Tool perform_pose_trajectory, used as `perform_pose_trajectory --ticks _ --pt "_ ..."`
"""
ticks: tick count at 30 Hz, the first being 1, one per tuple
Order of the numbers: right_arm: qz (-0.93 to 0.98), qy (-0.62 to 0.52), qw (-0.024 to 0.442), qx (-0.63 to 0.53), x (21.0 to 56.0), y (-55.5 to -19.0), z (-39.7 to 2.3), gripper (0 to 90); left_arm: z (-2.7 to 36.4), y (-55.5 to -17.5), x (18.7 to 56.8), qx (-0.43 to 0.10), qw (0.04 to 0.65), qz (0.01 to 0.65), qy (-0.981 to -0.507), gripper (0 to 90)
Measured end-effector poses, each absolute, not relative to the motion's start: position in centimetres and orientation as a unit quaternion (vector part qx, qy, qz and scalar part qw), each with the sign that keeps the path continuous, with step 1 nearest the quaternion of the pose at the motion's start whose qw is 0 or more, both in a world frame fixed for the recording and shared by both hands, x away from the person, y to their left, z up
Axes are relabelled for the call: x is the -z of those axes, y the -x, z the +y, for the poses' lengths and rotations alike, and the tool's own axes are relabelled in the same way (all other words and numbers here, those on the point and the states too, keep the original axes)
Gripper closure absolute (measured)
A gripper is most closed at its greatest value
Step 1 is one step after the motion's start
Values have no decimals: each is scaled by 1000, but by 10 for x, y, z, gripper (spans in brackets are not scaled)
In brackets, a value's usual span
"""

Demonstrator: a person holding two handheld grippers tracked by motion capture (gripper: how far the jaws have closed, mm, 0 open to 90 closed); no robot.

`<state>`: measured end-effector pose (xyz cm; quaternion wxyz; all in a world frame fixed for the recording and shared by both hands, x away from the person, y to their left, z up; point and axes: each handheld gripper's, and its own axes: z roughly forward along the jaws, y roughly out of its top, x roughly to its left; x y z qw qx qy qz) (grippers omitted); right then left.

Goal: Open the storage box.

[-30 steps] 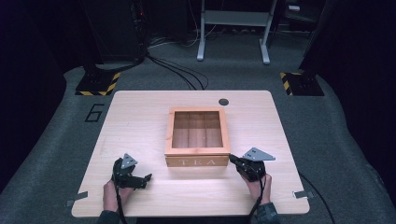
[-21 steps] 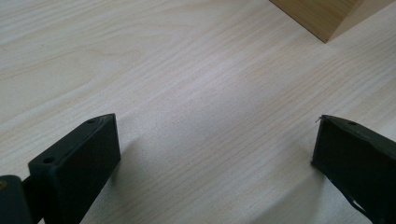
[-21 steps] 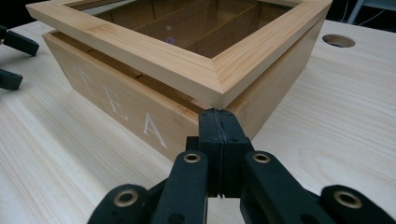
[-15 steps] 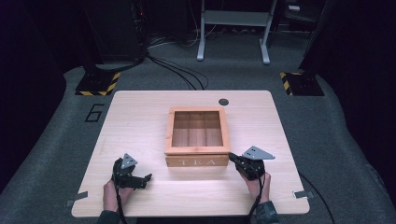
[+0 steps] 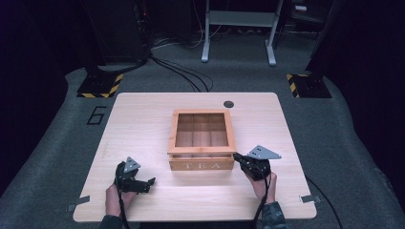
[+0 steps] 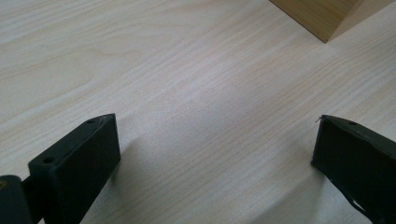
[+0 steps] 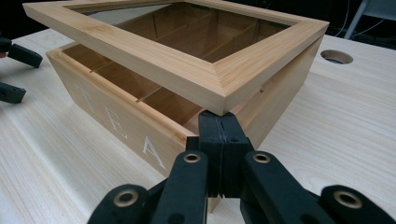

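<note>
A wooden tea box marked "TEA" stands mid-table, with a glass-paned lid over divided compartments. The lid's front edge sits lifted a little off the box body. My right gripper is shut with nothing between its jaws. Its tips are wedged under the lid's front right corner; in the high view this right gripper is at the box's front right corner. My left gripper rests open on the table left of the box front. In its own view the left gripper has bare wood between its jaws.
The light wooden table has a round cable hole behind the box. A box corner shows in the left gripper view. The left gripper's jaws appear far left in the right gripper view. Dark floor, cables and stands surround the table.
</note>
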<state>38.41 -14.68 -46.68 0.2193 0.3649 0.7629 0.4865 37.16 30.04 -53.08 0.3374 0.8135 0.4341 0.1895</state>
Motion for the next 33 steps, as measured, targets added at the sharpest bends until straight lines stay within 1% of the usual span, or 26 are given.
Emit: perform_pose_trajectory --ticks 14,33 --pt "762 -355 227 -492 455 -390 -145 900 300 -372 531 -189 337 434 -813 6" --pt "759 -338 242 -500 424 -407 -139 900 301 -372 530 -189 336 432 -815 6"
